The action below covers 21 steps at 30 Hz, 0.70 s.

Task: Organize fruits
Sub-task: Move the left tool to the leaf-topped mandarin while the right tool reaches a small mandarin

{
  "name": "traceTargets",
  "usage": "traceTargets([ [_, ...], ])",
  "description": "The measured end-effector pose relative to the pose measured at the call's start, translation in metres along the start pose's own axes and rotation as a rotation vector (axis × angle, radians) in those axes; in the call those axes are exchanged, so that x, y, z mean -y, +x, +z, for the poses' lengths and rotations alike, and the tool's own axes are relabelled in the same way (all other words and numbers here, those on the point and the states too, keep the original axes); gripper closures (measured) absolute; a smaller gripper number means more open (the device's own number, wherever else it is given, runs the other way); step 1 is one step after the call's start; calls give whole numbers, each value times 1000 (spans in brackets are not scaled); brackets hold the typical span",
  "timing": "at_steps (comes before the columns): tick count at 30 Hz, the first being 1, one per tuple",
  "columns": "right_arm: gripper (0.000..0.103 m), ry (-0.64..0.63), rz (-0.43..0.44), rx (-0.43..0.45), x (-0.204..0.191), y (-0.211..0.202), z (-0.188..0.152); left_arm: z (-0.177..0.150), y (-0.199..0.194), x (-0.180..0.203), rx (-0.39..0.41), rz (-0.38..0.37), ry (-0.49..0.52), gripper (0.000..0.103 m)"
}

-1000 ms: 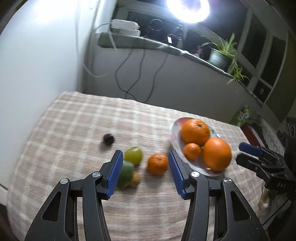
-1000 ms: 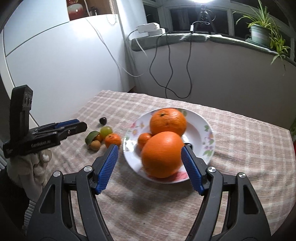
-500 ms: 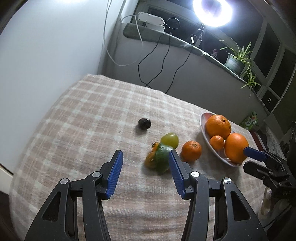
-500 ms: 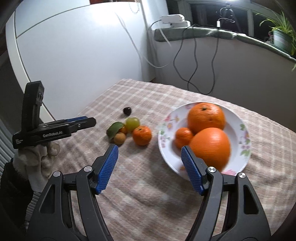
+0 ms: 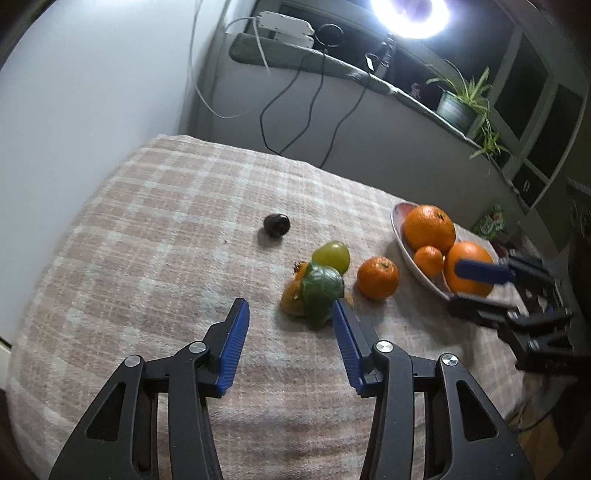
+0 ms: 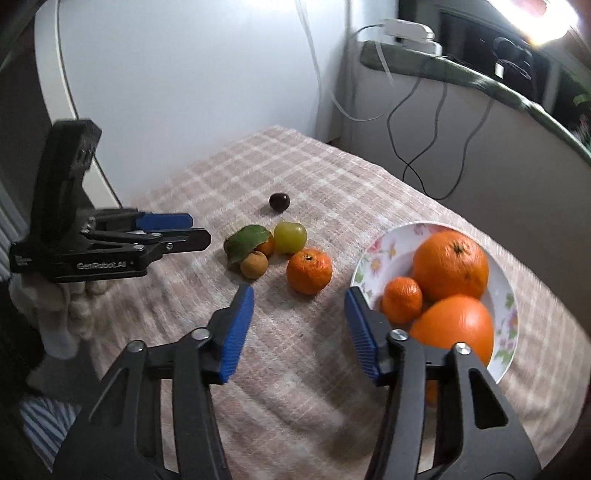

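Checked cloth is covering the bench point(image 5: 155, 236), which is sitting against a white wall point(image 5: 92, 92) with a grey ledge point(image 5: 332, 70) behind it, where cables point(image 5: 317, 99) are hanging down and a ring light point(image 5: 410, 14) is glaring. Along that ledge a potted plant point(image 5: 458, 107) is standing.

Toward the right side of the bench, a floral plate point(image 6: 388, 254) is holding two large oranges point(image 6: 448, 264) and one small mandarin point(image 6: 402, 300).

Both tools are hovering above the cloth with jaws spread wide and nothing between them. The left tool point(image 5: 290, 347) is pointing at the loose fruit cluster, its right finger just in front of the green leaf point(image 5: 320, 290). The right tool point(image 6: 299, 328) is hanging between the cluster and the plate, its right finger overlapping the plate's near rim and partly hiding the nearer orange.

Loose on the cloth, a mandarin point(image 6: 309, 270) is lying beside the plate but apart from it. Just left of it, a green grape-like fruit point(image 6: 290, 236) is touching the leaf, which is partly covering two small tan-orange fruits point(image 6: 254, 264). Farther back, a small dark fruit point(image 6: 279, 202) is sitting alone.
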State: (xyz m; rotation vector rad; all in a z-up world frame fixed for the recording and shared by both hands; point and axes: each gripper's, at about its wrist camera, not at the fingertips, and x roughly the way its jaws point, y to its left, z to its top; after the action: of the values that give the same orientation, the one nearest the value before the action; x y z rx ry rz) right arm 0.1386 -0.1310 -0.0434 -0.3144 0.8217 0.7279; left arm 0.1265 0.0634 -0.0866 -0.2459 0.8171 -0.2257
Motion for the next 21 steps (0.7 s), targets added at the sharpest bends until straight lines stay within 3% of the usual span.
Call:
traceTargets([
  [6, 56, -139, -25, -70, -6, 16, 15, 1, 7, 3, -20, 1, 34, 66],
  [21, 57, -317, -54, -202, -14, 59, 27, 2, 32, 5, -81, 20, 126, 71],
])
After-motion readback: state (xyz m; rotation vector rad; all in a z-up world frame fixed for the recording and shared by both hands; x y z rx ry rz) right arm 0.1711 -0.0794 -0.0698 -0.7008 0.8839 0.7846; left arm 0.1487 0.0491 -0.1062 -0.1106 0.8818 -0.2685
